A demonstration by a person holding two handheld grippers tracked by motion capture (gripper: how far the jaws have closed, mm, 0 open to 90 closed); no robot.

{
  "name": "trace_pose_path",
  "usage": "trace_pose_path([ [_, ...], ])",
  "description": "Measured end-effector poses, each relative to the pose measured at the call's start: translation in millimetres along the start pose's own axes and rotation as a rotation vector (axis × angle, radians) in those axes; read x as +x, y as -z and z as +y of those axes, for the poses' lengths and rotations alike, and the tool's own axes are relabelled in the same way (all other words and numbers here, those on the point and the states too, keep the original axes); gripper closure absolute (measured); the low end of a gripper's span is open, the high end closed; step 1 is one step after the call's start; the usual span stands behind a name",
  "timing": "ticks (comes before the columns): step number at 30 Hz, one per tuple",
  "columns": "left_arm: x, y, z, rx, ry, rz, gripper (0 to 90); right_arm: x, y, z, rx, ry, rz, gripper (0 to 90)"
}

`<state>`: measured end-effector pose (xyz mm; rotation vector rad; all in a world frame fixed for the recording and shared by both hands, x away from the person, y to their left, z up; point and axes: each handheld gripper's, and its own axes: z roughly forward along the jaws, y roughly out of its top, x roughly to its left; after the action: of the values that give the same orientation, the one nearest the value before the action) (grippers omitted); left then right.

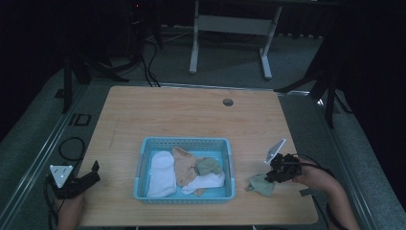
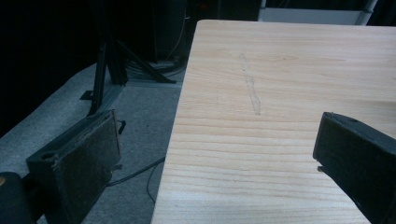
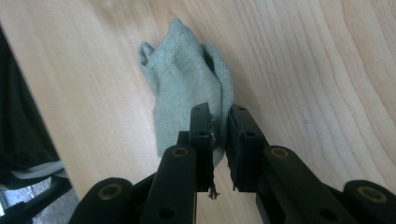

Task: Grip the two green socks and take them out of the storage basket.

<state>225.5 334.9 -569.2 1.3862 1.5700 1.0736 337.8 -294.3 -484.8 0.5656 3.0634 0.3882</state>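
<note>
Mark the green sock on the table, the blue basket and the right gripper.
green sock (image 3: 187, 70), right gripper view, middle of the knit fabric.
blue basket (image 1: 184, 140), high view, far rim.
right gripper (image 3: 223, 126), right gripper view, between its fingers, the sock's edge there.

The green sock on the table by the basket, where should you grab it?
Best guess: pinch the green sock at its bunched near edge, coming from above. It lies crumpled on the table, so that raised fold gives something to bite. The right gripper sits there now.
</note>
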Motion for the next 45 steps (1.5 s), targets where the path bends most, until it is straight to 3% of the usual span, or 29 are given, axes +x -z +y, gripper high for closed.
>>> trace_pose_path([
  [4, 0.0, 0.1, 0.0, 0.0, -0.002, 0.0, 0.4, -3.5, 5.1, 4.6, -0.001, -0.008, -0.012, 64.6],
  [7, -0.1, 0.0, 0.0, 0.0, -0.001, 0.001, 0.4, -2.4, 12.9, 11.0, -0.013, -0.002, -0.024, 62.4],
  [14, -0.1, 0.1, -0.1, -0.001, -0.001, 0.001, 0.4, 5.4, 28.3, 35.4, -0.038, 0.033, -0.032, 60.7],
  [27, 0.0, 0.1, -0.1, -0.002, 0.001, 0.0, 0.4, 20.0, 38.8, 81.3, -0.076, 0.134, -0.045, 60.7],
  [45, 0.3, 0.2, -0.1, -0.002, 0.002, -0.003, 0.4, 40.2, 26.2, 133.0, -0.079, 0.253, -0.015, 59.4],
])
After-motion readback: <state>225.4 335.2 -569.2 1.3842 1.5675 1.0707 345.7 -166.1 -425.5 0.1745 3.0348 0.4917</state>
